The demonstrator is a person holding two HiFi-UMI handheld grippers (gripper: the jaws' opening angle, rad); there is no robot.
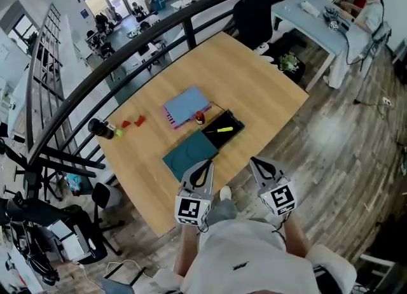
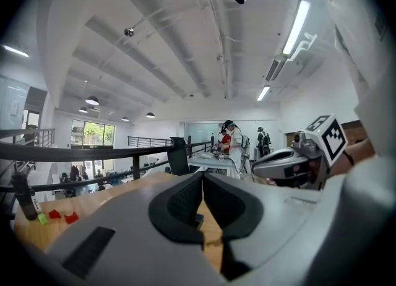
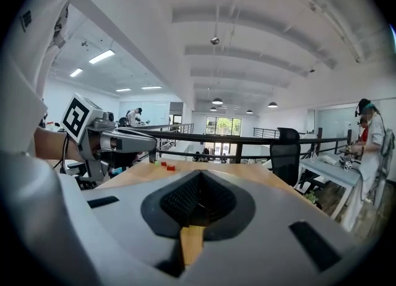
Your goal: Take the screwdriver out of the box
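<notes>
A black open box [image 1: 234,121] lies near the middle of the wooden table [image 1: 267,89], with a yellow-green screwdriver [image 1: 224,129] inside it. Its teal lid [image 1: 189,154] rests flat against the box's near-left side. My left gripper [image 1: 202,167] hovers over the table's near edge, just short of the lid, with its jaws together and empty. My right gripper [image 1: 259,167] hangs to the right of it, off the table edge, shut with nothing held. In the left gripper view the left gripper [image 2: 202,178] points along the tabletop. The right gripper [image 3: 198,174] also points across the table in its own view.
A blue flat case [image 1: 186,105] and a small red and white object [image 1: 200,118] lie just beyond the box. Red pieces [image 1: 132,121] and a dark bottle [image 1: 102,128] sit at the table's left edge by a black railing [image 1: 127,57]. A person stands at a far desk [image 1: 318,19].
</notes>
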